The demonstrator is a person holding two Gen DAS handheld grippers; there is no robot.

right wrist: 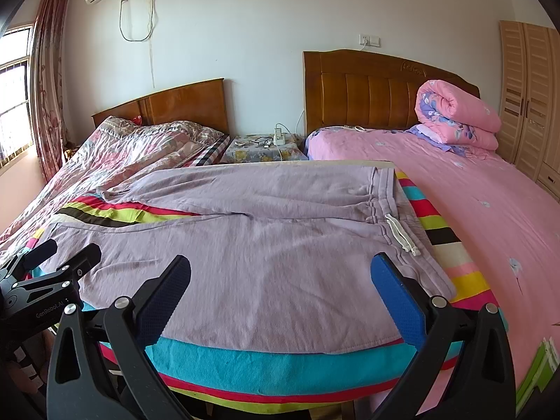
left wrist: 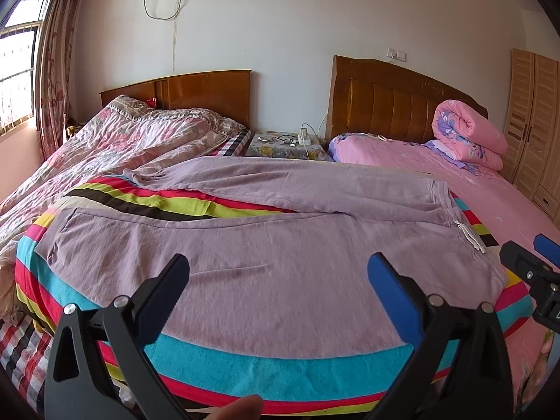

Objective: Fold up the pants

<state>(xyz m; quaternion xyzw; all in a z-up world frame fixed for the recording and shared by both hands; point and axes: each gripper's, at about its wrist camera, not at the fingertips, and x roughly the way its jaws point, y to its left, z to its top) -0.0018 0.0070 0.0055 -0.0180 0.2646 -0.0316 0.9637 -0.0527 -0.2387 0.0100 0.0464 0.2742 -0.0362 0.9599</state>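
Over the near pant leg, left tongs [left wrist: 278, 273] and right tongs [right wrist: 280, 274] both wide open, gripping nothing. Purple pants [left wrist: 266, 266] spread flat across striped blanket [left wrist: 245, 360]. Might pinch blanket too, or snag drawstring [right wrist: 402, 234].

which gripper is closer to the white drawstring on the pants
Right. The right gripper hovers open over the pants near the waistband end, where the white drawstring lies. The left gripper, also open, sits further toward the leg end.
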